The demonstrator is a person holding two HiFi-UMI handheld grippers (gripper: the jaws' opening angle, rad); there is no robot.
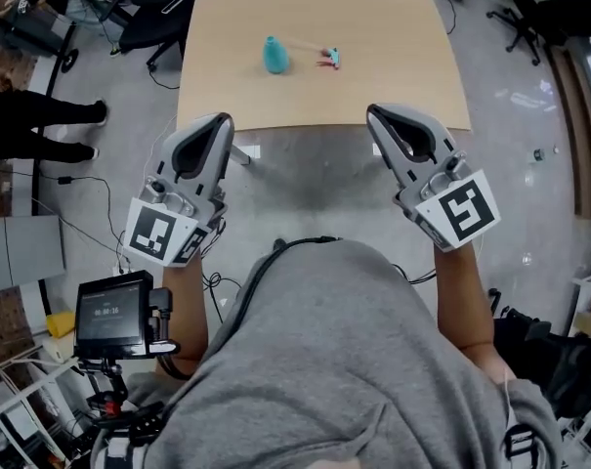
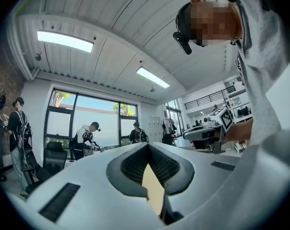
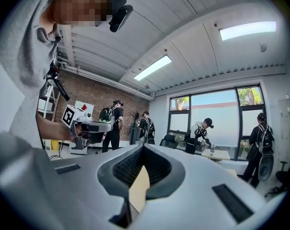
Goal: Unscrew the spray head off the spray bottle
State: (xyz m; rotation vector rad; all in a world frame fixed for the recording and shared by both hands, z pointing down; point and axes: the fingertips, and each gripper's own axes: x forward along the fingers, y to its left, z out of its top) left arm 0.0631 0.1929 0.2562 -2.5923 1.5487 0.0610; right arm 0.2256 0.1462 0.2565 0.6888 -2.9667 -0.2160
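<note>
Out on the worktop (image 1: 402, 27), well ahead of me, the spray bottle (image 1: 275, 55) sits with its spray head (image 1: 329, 59) lying apart to its right. My left tongs (image 1: 220, 123), nearer the bottle, and right tongs (image 1: 376, 115) are both shut and empty.

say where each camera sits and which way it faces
Head view: on the person's head, steeply down at the table, teal bottle, left gripper and right gripper; grey top shows.
Left gripper view: on the left gripper, level along its shut jaws toward the windows; the grey top shows.
Right gripper view: on the right gripper, along its shut jaws toward a brick wall; forearm shows.
Shared: each gripper view shows the other gripper, and both show the windows.
</note>
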